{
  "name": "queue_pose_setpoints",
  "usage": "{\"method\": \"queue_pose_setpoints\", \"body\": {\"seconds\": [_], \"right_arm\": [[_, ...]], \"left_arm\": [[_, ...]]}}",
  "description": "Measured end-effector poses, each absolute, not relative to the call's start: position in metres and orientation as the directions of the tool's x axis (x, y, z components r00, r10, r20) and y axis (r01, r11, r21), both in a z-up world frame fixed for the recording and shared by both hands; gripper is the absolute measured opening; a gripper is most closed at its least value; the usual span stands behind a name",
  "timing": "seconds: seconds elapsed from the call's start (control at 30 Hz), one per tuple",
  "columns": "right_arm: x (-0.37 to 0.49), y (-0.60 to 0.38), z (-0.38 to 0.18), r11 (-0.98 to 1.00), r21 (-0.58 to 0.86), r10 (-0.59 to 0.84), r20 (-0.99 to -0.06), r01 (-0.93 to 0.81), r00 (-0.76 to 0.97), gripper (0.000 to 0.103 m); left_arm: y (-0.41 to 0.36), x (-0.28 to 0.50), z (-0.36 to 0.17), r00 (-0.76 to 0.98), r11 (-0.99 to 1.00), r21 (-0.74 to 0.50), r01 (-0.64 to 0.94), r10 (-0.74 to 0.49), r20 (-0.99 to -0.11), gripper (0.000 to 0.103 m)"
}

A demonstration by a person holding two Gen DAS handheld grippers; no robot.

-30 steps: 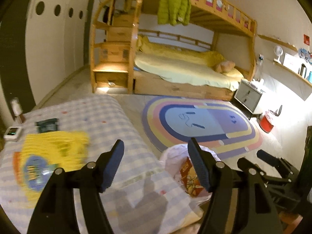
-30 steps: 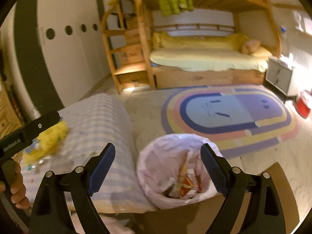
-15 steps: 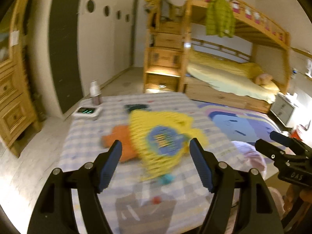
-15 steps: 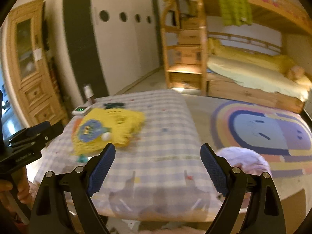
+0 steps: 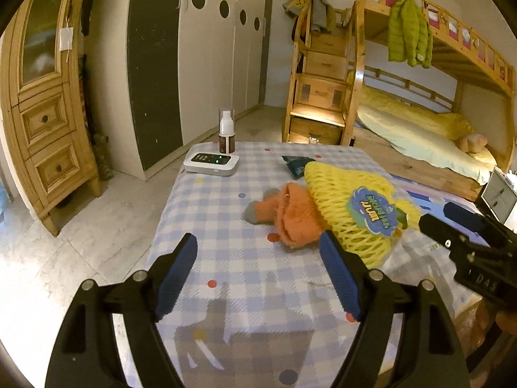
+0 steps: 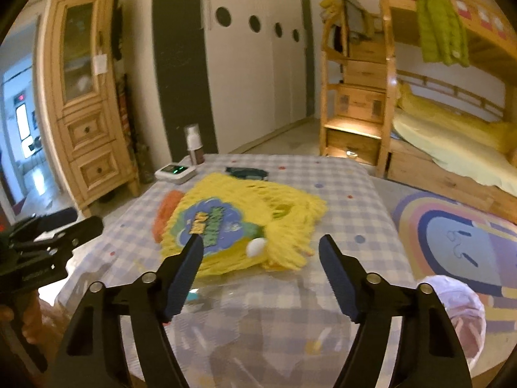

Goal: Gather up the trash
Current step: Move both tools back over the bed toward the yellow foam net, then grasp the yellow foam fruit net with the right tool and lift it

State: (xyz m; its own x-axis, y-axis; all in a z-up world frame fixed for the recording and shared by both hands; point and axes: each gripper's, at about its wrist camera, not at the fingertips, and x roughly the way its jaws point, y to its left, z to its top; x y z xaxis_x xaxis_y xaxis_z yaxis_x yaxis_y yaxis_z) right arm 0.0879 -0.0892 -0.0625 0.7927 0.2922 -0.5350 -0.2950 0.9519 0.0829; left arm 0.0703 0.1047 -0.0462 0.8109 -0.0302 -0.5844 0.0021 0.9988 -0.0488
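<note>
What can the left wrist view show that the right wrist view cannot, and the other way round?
Only the left wrist view shows the whole orange sock. Only the right wrist view shows the white bin bag on the floor and the doorway at far left. Both show the yellow net bag, the dark wrapper, the white device, the spray bottle and the checked table; both tongs, left and right, are open.

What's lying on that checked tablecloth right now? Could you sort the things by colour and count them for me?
Yellow: 1, the net bag
Orange: 1, the fabric piece
Dark green: 1, the small packet
White: 2, the flat device and the pump bottle, whose lower part is brown
Total: 5

Neither claw holds anything.
</note>
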Motion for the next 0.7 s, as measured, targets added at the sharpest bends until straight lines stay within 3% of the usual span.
{"method": "queue_pose_setpoints", "body": {"seconds": [0.37,0.47,0.7], "right_arm": [[0.104,-0.05,-0.056,0.923,0.038,0.335,-0.571,-0.383,0.749,0.073],[0.113,-0.035,-0.061,0.917,0.0,0.319,-0.599,-0.399,0.734,0.08],[0.135,-0.002,-0.078,0.909,-0.077,0.268,-0.643,-0.409,0.717,0.087]], "left_arm": [[0.124,0.084,-0.031,0.821,1.0,-0.03,0.003,-0.019,-0.571,0.076],[0.131,0.09,-0.03,0.825,1.0,-0.003,-0.015,0.011,-0.565,0.076],[0.159,0.094,-0.039,0.807,0.988,-0.121,-0.093,0.004,-0.591,0.076]]}}
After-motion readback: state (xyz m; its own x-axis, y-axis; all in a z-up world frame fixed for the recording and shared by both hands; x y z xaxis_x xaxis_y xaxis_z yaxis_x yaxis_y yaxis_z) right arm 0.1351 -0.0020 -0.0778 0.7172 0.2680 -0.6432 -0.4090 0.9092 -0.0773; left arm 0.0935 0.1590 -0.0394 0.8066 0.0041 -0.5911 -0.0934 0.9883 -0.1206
